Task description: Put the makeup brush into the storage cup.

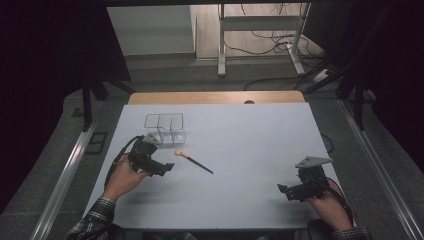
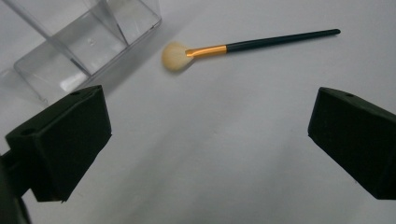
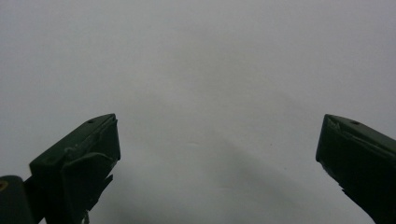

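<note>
My left gripper (image 1: 169,167) sits low over the white table (image 1: 240,150) at the left side, its jaws spread wide with nothing between them; in the left gripper view (image 2: 210,135) only bare table shows in the gap. Just beyond the jaws, toward 12 o'clock in that view, lies the brush (image 2: 243,45), flat on the table, its pale bristle head toward 11 o'clock, an orange ferrule behind it and a dark handle running off toward 2 o'clock. In the high view the brush (image 1: 194,161) is just to the right of my left gripper, at about 3 o'clock from it, bristles at the upper left and handle tip at the lower right. A clear box (image 2: 88,42) with dividers stands at 10 o'clock in the left gripper view, close to the bristles but apart from them; in the high view the box (image 1: 166,128) is at 1 o'clock from my left hand (image 1: 122,180). My right gripper (image 1: 284,191) rests well apart at the table's right side, held by my right hand (image 1: 330,207), jaws also released wide over bare table (image 3: 210,93), with a grey plate (image 1: 313,161) on top.
</note>
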